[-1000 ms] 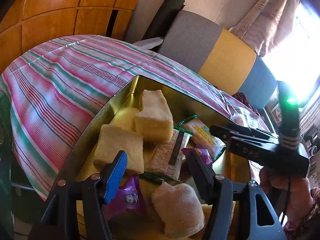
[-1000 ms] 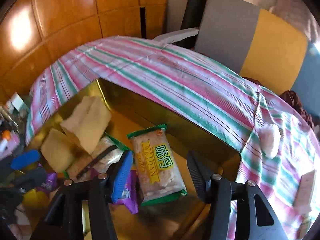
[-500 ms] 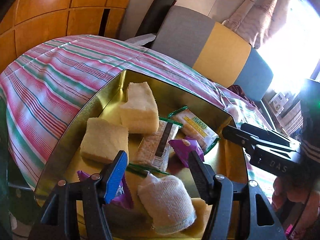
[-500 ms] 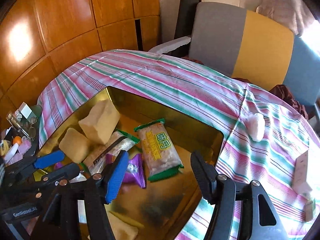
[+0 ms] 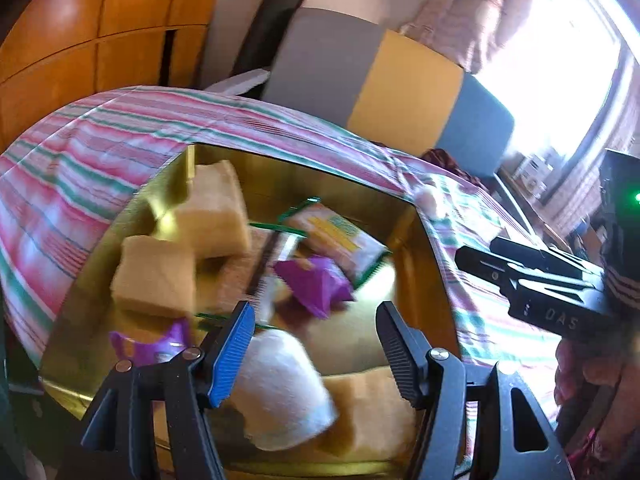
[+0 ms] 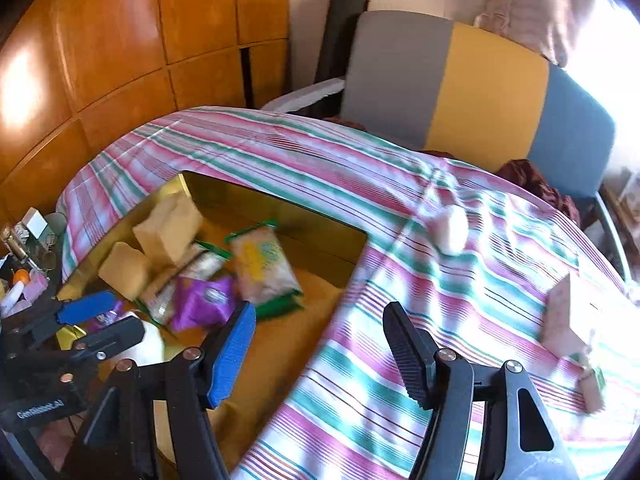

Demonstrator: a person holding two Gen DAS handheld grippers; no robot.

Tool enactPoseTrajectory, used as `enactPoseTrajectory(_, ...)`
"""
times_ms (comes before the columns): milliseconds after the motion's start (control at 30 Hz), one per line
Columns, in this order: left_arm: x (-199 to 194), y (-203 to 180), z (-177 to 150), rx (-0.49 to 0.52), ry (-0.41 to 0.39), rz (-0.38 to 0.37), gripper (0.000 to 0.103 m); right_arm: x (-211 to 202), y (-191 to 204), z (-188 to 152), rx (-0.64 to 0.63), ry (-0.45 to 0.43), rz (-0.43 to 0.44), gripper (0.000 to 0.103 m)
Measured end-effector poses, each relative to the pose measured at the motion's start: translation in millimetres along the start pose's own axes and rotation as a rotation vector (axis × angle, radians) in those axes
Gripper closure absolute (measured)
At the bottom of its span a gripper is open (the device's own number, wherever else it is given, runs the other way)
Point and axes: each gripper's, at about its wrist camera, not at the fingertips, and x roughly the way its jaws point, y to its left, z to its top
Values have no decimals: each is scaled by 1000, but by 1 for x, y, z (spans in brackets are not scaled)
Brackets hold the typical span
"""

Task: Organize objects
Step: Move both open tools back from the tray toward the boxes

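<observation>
Left wrist view. Lettering "DAS" legible on the black body of the right gripper (image 5: 476, 258), at the right edge; its jaw gap not readable from this angle. Print on the food wrappers too blurred to read. Left gripper (image 5: 314, 342): jaws apart, nothing clamped; one blue pad, one black ribbed pad. Below the gap, not gripped: white rolled cloth (image 5: 280, 384). Gold tin (image 5: 436, 264), rectangular, open top, set on the striped cloth (image 5: 80, 168). Contents: two yellow sponge blocks (image 5: 154, 276), one leaning on the other; green-edged snack pack (image 5: 340, 240); second clear pack under it; purple wrapper (image 5: 316, 284); another purple wrapper (image 5: 150, 344) near the blue pad; a flat yellow piece at the near wall. Small pale ball (image 5: 426, 200) on the cloth just beyond the tin's far corner.

Right wrist view. Lettering on the left gripper's body partly legible, beginning "Gen"; remainder unclear. Right gripper (image 6: 320, 344): jaws apart and just been opening, nothing between them; positioned over the tin's right edge and the striped cloth. Tin contents as above: sponge blocks, green-edged snack pack with yellow and green print, purple wrapper, white rolled cloth beside the left gripper. Outside the tin, on the cloth: pale ball, and a pink box (image 6: 572, 312) near the right edge. Small bottles and jars (image 6: 24, 264) at far left, off the cloth.
</observation>
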Motion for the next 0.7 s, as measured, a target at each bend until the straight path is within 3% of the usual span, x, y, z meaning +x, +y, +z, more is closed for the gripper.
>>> enactPoseTrajectory(400, 8, -75, -17, 144, 71, -115, 39, -16, -90, -56, 97, 62, -90, 30)
enactPoseTrajectory(700, 22, -144, -29, 268, 144, -207, 39, -14, -180, -117, 185, 207, -187, 28)
